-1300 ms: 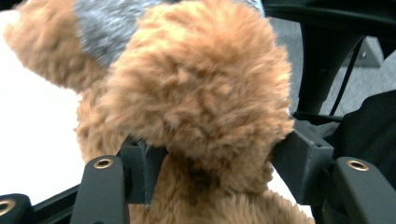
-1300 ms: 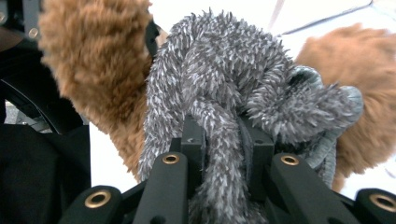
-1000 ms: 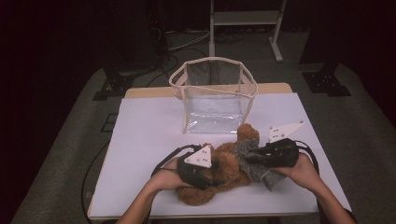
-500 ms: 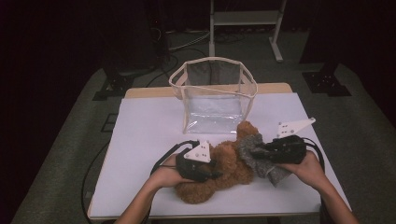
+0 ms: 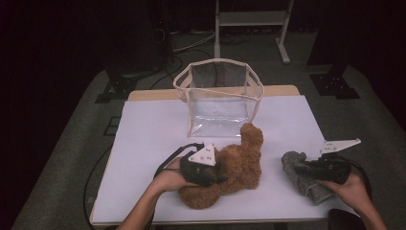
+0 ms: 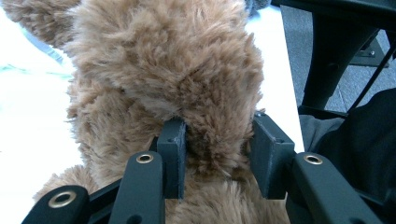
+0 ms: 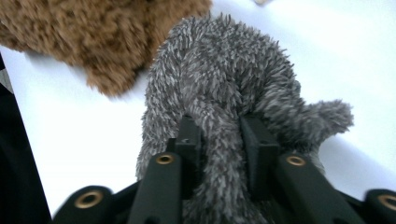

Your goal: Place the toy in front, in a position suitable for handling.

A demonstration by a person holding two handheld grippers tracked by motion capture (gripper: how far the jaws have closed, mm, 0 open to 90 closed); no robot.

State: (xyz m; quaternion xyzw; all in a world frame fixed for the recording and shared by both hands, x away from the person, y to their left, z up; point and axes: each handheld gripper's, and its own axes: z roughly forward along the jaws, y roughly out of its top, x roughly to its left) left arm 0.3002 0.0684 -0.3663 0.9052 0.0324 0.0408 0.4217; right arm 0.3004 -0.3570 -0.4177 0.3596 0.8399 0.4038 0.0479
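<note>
Your white-topped counter [image 5: 143, 143] carries everything, and your forearms come in low from its near edge. The biggest thing on it is the clear plastic tote bag with cream trim [image 5: 219, 98], standing upright at the far middle with its mouth open; its inside looks bare, though glare on the plastic makes the bottom hard to read.

Just in front of it lies the brown plush teddy bear [image 5: 237, 165], stretched from near the bag's foot toward you. Your left tool [image 5: 203, 168] lies nearly level on the bear's left flank, hand cupped under it. Its jaws, which have just been closing and then easing slightly, press into a thick fold of brown fur [image 6: 205, 107]. The bear's face is hidden.

Well to the right, apart from the bear, your right tool [image 5: 306, 168] points left, low over the counter. Its jaws have just been opening, yet they pinch a ridge of the small grey shaggy plush toy [image 7: 224, 93]; your hand covers that toy's near end.
</note>
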